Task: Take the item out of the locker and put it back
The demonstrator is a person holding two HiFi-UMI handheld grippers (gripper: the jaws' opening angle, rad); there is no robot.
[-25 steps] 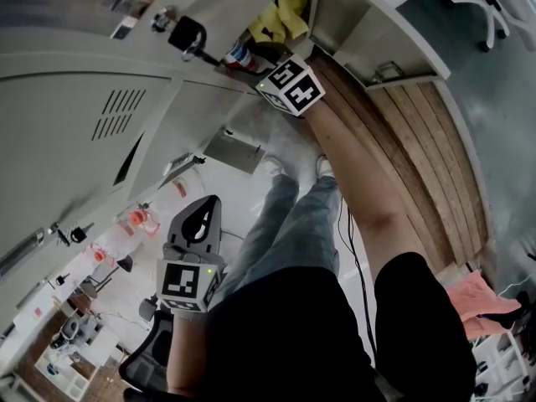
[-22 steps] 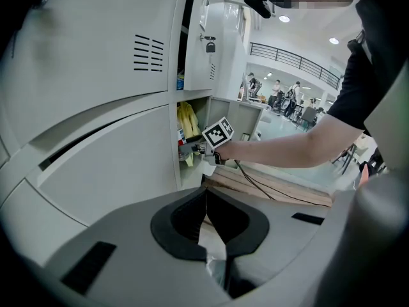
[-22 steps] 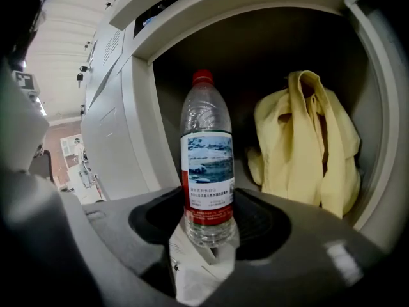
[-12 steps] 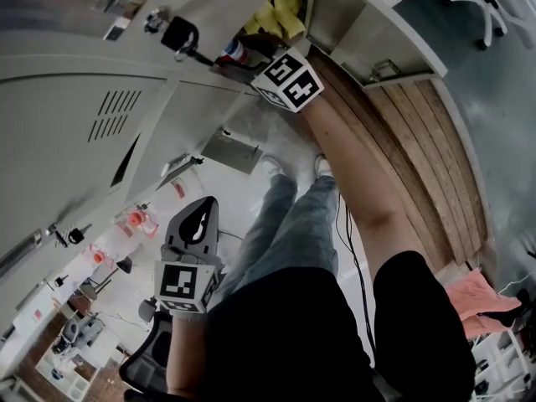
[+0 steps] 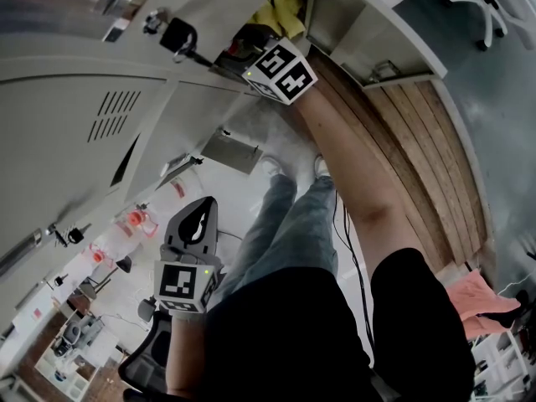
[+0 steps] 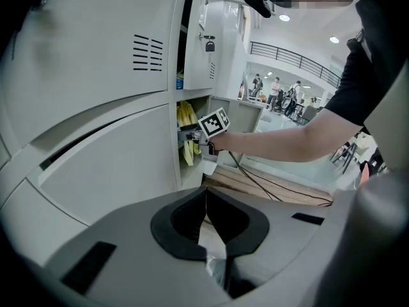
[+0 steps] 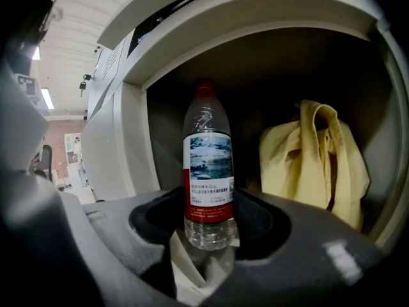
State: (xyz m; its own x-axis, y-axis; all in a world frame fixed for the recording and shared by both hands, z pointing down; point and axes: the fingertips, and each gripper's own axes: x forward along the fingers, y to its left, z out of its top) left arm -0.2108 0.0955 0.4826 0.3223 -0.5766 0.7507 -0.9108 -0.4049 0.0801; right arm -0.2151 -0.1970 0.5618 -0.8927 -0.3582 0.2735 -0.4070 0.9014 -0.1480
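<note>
A clear water bottle (image 7: 208, 171) with a red cap and a red-and-white label stands upright between the jaws of my right gripper (image 7: 208, 238), which is shut on its lower part. The bottle is at the mouth of the open locker compartment (image 7: 255, 62). A yellow cloth (image 7: 316, 165) hangs inside, to the bottle's right. In the head view the right gripper's marker cube (image 5: 280, 71) sits at the locker opening and hides the bottle. My left gripper (image 5: 197, 220) hangs low by the person's leg, shut and empty (image 6: 206, 203).
Grey locker doors (image 5: 92, 107) fill the left of the head view. A black padlock (image 5: 177, 33) hangs just left of the opening. The open locker door (image 5: 368, 32) juts out on the right above a wooden platform (image 5: 419, 141). The person's legs (image 5: 289, 224) are below.
My right gripper has moved a little further into the locker opening with the bottle, which is now hidden behind the cube in the head view. The left gripper has stayed still.
</note>
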